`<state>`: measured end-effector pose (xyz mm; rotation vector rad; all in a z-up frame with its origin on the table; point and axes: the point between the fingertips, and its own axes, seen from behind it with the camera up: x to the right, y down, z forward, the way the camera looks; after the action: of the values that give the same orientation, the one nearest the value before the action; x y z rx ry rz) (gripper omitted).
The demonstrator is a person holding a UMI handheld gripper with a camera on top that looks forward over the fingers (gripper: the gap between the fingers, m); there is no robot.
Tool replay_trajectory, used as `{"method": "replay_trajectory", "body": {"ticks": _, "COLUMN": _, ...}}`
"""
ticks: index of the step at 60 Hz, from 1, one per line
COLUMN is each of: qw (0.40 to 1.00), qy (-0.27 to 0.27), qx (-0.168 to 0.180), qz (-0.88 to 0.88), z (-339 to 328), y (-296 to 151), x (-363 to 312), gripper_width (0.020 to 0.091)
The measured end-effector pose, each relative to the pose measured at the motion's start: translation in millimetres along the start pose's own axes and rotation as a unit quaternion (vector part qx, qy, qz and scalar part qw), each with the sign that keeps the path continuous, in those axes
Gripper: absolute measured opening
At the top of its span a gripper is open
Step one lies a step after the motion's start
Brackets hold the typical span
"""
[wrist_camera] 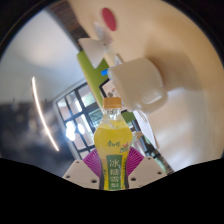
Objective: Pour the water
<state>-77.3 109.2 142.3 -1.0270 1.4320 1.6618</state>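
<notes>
Tool (114, 183) clamped on yellow drink bottle (113, 140), both magenta pads (93, 165) pressing its label sides. White cup (143, 80) just beyond bottle's orange cap (113, 101); view tilted.

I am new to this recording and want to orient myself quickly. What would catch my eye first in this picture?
First, the bottle of yellow drink with an orange cap, standing out between the pink-padded fingers of the tongs, which seem to hold it at its label. Beyond it, a white cup shows, the whole scene looking strongly tilted. Farther off lies a round pink thing, too small to name.
</notes>
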Motion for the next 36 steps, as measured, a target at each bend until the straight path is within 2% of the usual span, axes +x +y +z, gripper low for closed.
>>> {"method": "replay_trajectory", "body": {"ticks": 3, "qw": 0.997, "qy": -0.005, "qx": -0.003, "qz": -0.082, "z": 5.5, "y": 5.1, "x": -8.8, "gripper_width": 0.0276}}
{"method": "replay_trajectory", "body": {"ticks": 7, "qw": 0.975, "qy": -0.042, "qx": -0.020, "qz": -0.218, "z": -6.8, "y": 14.4, "x": -41.8, "gripper_width": 0.0275}}
{"method": "replay_trajectory", "body": {"ticks": 8, "qw": 0.966, "qy": -0.050, "qx": -0.019, "qz": -0.252, "z": -0.3, "y": 20.4, "x": -48.9, "gripper_width": 0.0304}}
{"method": "replay_trajectory", "body": {"ticks": 9, "qw": 0.956, "qy": -0.061, "qx": -0.021, "qz": -0.288, "z": -1.8, "y": 23.6, "x": -60.9, "gripper_width": 0.0273}}
{"method": "replay_trajectory", "body": {"ticks": 11, "qw": 0.929, "qy": -0.085, "qx": -0.017, "qz": -0.360, "z": -6.4, "y": 27.5, "x": -87.2, "gripper_width": 0.0274}}
{"method": "replay_trajectory", "body": {"ticks": 16, "qw": 0.825, "qy": -0.150, "qx": 0.040, "qz": -0.543, "z": -38.0, "y": 25.4, "x": -182.4, "gripper_width": 0.0275}}
{"method": "replay_trajectory", "body": {"ticks": 20, "qw": 0.717, "qy": -0.174, "qx": 0.095, "qz": -0.669, "z": -53.8, "y": 0.9, "x": -232.2, "gripper_width": 0.0273}}
{"method": "replay_trajectory", "body": {"ticks": 23, "qw": 0.634, "qy": -0.190, "qx": 0.119, "qz": -0.740, "z": -64.2, "y": -16.5, "x": -262.0, "gripper_width": 0.0275}}
{"method": "replay_trajectory", "body": {"ticks": 30, "qw": 0.522, "qy": -0.104, "qx": 0.175, "qz": -0.828, "z": -57.8, "y": -140.8, "x": -265.4, "gripper_width": 0.0273}}
{"method": "replay_trajectory", "body": {"ticks": 31, "qw": 0.518, "qy": -0.081, "qx": 0.180, "qz": -0.832, "z": -55.6, "y": -145.5, "x": -268.7, "gripper_width": 0.0274}}
{"method": "replay_trajectory", "body": {"ticks": 34, "qw": 0.507, "qy": -0.040, "qx": 0.175, "qz": -0.843, "z": -45.7, "y": -197.9, "x": -247.8, "gripper_width": 0.0275}}
{"method": "replay_trajectory", "body": {"ticks": 36, "qw": 0.505, "qy": -0.020, "qx": 0.158, "qz": -0.848, "z": -34.6, "y": -248.3, "x": -216.9, "gripper_width": 0.0274}}
